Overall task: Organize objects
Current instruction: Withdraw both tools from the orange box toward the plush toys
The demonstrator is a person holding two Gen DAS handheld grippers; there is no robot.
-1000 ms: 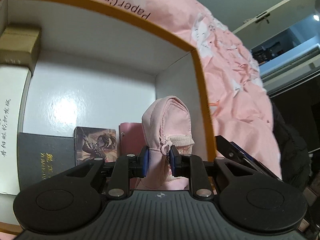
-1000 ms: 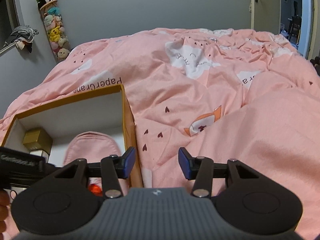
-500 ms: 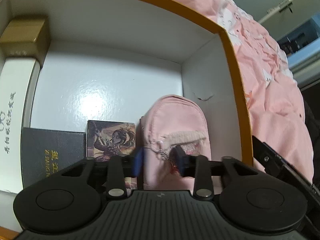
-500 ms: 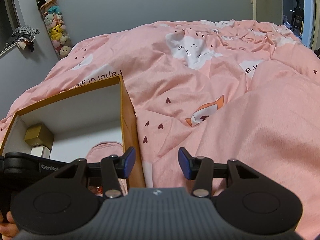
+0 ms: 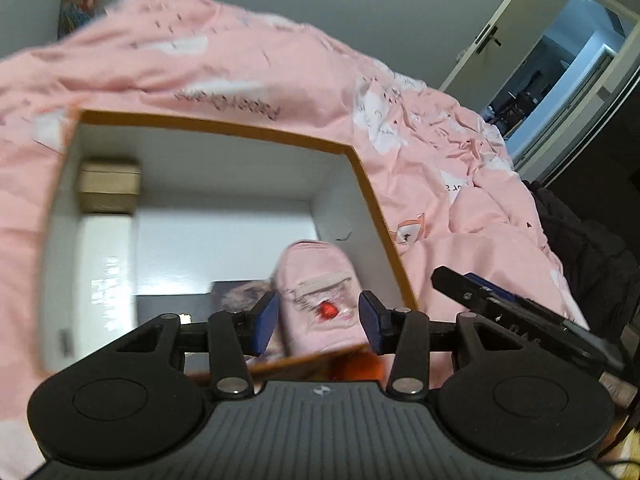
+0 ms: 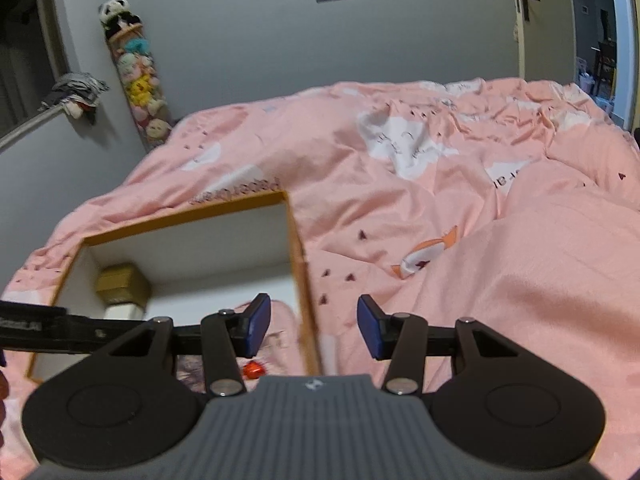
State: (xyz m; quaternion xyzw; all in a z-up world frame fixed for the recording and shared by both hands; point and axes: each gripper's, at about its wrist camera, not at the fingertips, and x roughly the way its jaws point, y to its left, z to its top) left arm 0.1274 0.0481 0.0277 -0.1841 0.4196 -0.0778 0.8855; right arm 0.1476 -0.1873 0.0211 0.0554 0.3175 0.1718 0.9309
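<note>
While the left gripper (image 5: 318, 322) hangs above the orange-rimmed box (image 5: 362, 168), its fingers have just been opening and stand spread, the pink pouch (image 5: 320, 280) lying free at the box's 5 o'clock corner. A gold carton (image 5: 109, 190) sits at 10 o'clock.

From the right wrist, the right gripper (image 6: 313, 326) hovers over the box's right wall, fingers spread and empty, above the pink bed (image 6: 440, 220).

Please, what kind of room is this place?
Most likely a bedroom in a home. A bed under a rumpled pink duvet fills the view, plush toys hang on the grey wall, and a room door stands at the right.
</note>
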